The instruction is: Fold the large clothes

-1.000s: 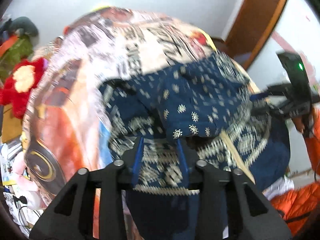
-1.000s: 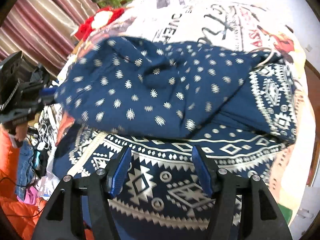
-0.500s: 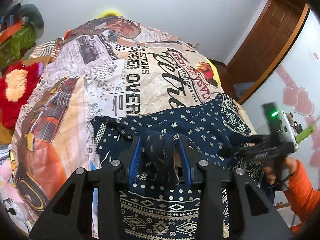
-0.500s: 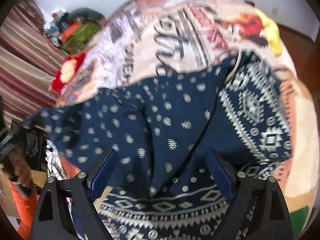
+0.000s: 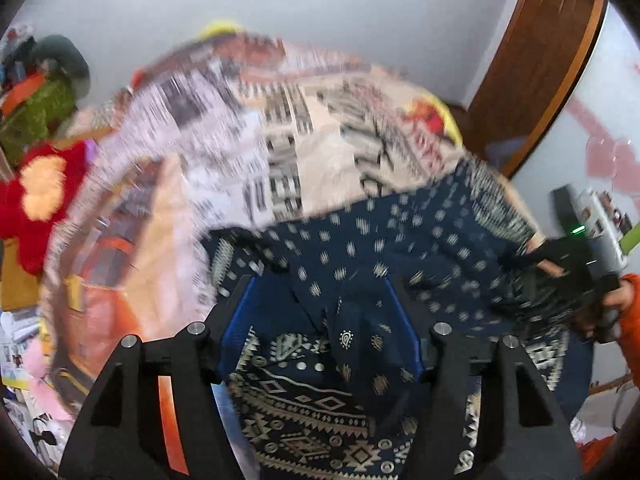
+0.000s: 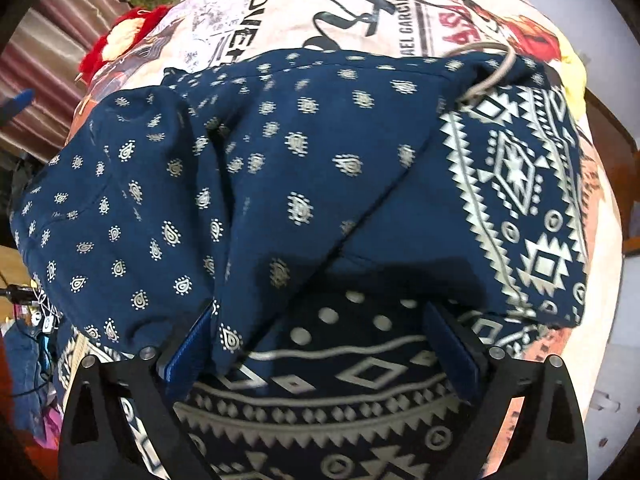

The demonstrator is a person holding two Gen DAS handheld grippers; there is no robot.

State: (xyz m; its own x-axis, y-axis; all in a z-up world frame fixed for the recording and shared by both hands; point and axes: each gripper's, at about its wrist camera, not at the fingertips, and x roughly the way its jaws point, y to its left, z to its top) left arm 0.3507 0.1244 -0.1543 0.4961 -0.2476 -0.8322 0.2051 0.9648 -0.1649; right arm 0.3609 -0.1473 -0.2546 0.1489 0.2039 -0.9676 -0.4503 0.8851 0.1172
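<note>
A large navy garment (image 6: 288,184) with small white paisley dots and a white geometric border lies on a bed with a newspaper-print cover (image 6: 360,8). Its dotted upper part is folded over the patterned lower part. It also shows in the left wrist view (image 5: 400,240). My left gripper (image 5: 320,312) stands wide open, with a loose fold of the cloth hanging between its blue pads (image 5: 236,320). My right gripper (image 6: 320,336) is wide open under the draped dotted cloth, its fingertips hidden by it. The right gripper shows in the left wrist view (image 5: 576,264) at the garment's right edge.
A red plush toy (image 5: 36,200) and green cushions (image 5: 36,116) lie left of the bed. A wooden door (image 5: 540,60) stands at the back right. Striped curtains (image 6: 48,32) hang at the left. An orange sleeve (image 5: 630,320) shows at the far right.
My left gripper has opened wide and let the dotted fold go. My right gripper has moved in closer under the cloth. The left view is blurred by motion.
</note>
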